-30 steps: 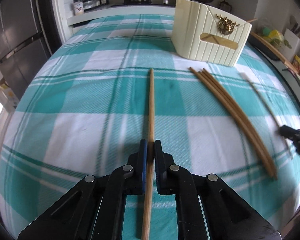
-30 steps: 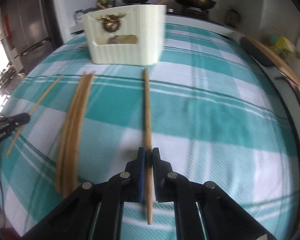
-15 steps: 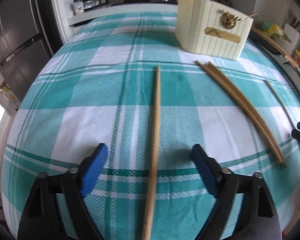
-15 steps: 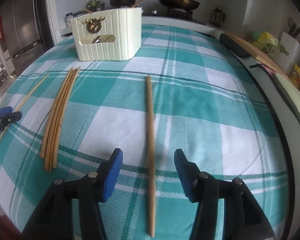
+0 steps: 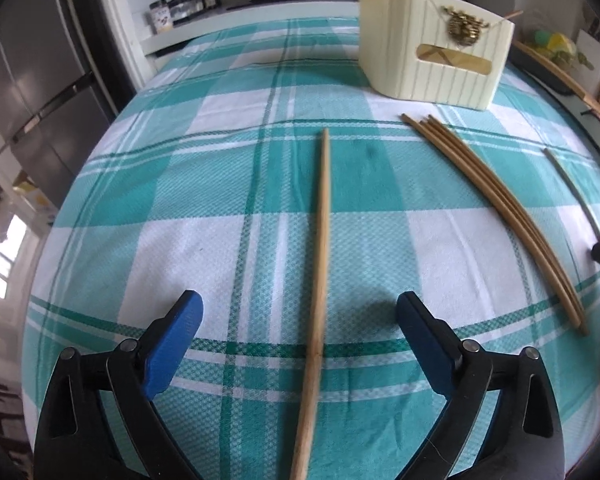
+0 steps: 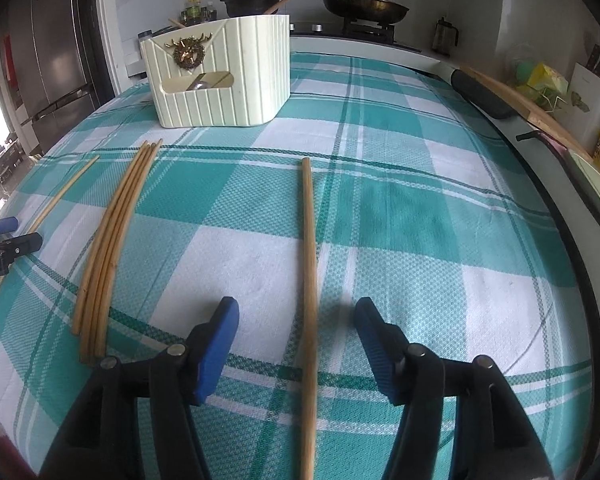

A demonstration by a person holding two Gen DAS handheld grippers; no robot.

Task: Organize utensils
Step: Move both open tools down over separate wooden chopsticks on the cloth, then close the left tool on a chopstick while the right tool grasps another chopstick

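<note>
Now:
step: you've 1 chopstick lying loose under each hand-held gripper.
left hand-held gripper: jaws opening, nothing pinched.
right hand-held gripper: jaws opening, chopstick between, untouched.
next: regrip, carry to holder.

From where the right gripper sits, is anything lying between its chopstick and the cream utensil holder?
Nothing visible. The single chopstick lies on bare checked cloth, its far tip pointing past the cream holder with only cloth between. The bundle of chopsticks lies off to its left. The right gripper is opening around it, fingers clear.
</note>
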